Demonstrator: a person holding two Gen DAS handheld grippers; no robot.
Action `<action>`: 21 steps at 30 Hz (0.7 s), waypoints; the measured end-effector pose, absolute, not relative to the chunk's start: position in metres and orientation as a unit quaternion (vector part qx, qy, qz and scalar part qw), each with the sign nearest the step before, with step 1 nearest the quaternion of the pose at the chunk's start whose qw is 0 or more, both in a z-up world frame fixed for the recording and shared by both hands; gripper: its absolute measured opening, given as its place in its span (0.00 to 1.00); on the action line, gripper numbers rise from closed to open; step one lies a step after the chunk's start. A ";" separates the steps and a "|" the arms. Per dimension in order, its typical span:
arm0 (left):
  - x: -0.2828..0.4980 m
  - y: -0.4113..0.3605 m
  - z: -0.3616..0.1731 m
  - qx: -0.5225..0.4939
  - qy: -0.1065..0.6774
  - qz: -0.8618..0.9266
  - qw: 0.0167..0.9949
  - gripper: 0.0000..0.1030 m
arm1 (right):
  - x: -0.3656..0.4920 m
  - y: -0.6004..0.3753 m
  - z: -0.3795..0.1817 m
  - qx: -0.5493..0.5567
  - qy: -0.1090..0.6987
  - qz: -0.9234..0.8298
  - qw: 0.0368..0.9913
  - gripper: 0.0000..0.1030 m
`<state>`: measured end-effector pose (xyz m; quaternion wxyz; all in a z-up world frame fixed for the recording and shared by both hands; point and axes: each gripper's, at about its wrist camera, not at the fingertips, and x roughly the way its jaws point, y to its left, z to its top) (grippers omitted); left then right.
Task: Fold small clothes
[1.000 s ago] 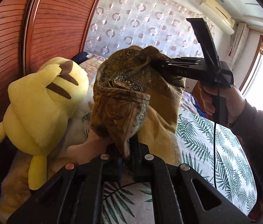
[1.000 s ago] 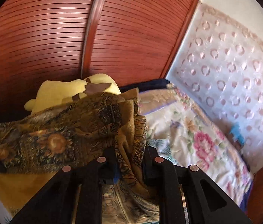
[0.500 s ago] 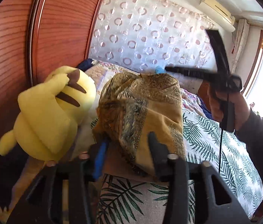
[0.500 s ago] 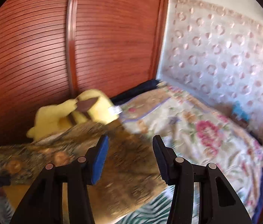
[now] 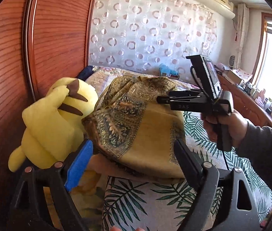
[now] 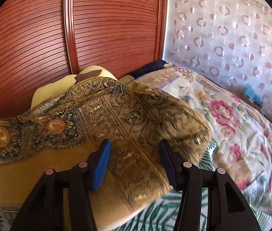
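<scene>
A mustard-yellow cloth with a dark paisley border [image 5: 136, 123] lies folded in a loose heap on the leaf-print bedspread [image 5: 145, 202]. It fills the middle of the right wrist view [image 6: 97, 123]. My left gripper [image 5: 132, 154] is open and empty, its jaws wide apart just in front of the cloth's near edge. My right gripper [image 6: 134, 150] is open, its fingers on either side of a rumpled part of the cloth without clamping it. In the left wrist view the right gripper [image 5: 161, 99] points in over the cloth's top from the right.
A yellow plush toy [image 5: 55, 123] leans against the red-brown slatted wardrobe door [image 5: 10, 61] left of the cloth. A floral quilt [image 6: 232, 127] lies behind, under a circle-patterned curtain [image 5: 151, 30]. A cluttered wooden sideboard [image 5: 255, 105] stands at the right by the window.
Both grippers let go of the cloth and opened. The cloth dropped from its raised, bunched hold and now rests on the bed. The left gripper pulled back a little.
</scene>
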<state>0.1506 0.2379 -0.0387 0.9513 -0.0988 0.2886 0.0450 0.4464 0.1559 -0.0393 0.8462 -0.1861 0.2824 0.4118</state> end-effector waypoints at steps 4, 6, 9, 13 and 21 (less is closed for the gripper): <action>0.146 0.227 -0.032 -0.088 0.285 0.049 0.953 0.84 | 0.425 0.120 -0.025 -0.167 0.281 0.409 0.852 0.52; 0.144 0.219 -0.029 -0.078 0.284 0.046 0.954 0.84 | 0.410 0.104 -0.019 -0.158 0.276 0.407 0.856 0.52; 0.139 0.204 -0.023 -0.067 0.277 0.039 0.958 0.84 | 0.384 0.075 -0.011 -0.137 0.271 0.402 0.864 0.52; 0.132 0.180 -0.020 -0.057 0.276 0.030 0.959 0.84 | 0.346 0.037 -0.008 -0.117 0.267 0.388 0.874 0.52; 0.118 0.126 -0.020 -0.032 0.281 -0.003 0.959 0.84 | 0.259 -0.033 0.007 -0.089 0.243 0.346 0.902 0.67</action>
